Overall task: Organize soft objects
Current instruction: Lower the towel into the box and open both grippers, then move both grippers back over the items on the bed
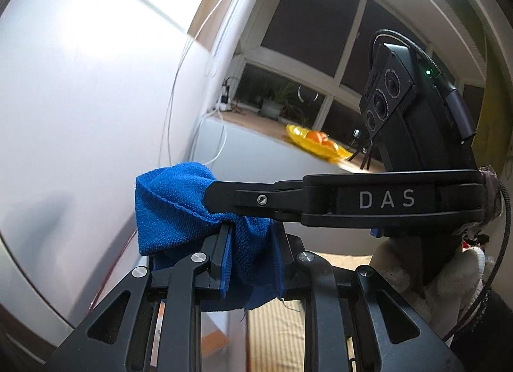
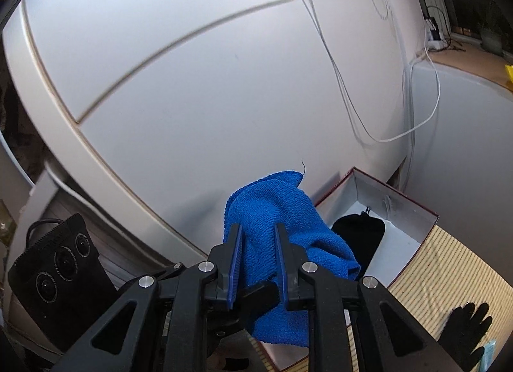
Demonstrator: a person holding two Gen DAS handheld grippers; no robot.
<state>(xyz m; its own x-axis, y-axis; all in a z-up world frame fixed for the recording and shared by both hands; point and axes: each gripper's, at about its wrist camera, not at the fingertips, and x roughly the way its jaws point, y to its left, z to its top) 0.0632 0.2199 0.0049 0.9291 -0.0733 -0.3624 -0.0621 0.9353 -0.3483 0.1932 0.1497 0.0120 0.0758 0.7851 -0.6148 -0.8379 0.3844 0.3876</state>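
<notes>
Two black hand-held grippers fill the foreground, both clamped on one blue cloth (image 2: 272, 231) held in the air in front of a white cabinet (image 2: 192, 83). The left hand-held gripper (image 1: 250, 243) pinches a bunched fold between narrow jaws, while the right hand-held gripper (image 2: 258, 250), seen in the left view reaching in from the side, grips the same cloth at its upper edge; a gloved hand (image 1: 433, 272) steadies it from below. Behind and below the cloth, an open box (image 2: 400, 211) sits on a striped mat (image 2: 449, 269), with a black pouch (image 2: 362, 231) inside. A black glove (image 2: 465, 330) lies on the mat nearer the camera. On the counter (image 1: 256, 122) by the window, a yellow dish (image 1: 317, 144) appears, blurred. The cloth looks light, limp and textured enough not to slip; it sags wherever unsupported. Taking it by corners or along a hemmed edge would likely keep it spread, whereas a mid-cloth pinch simply bunches it.
</notes>
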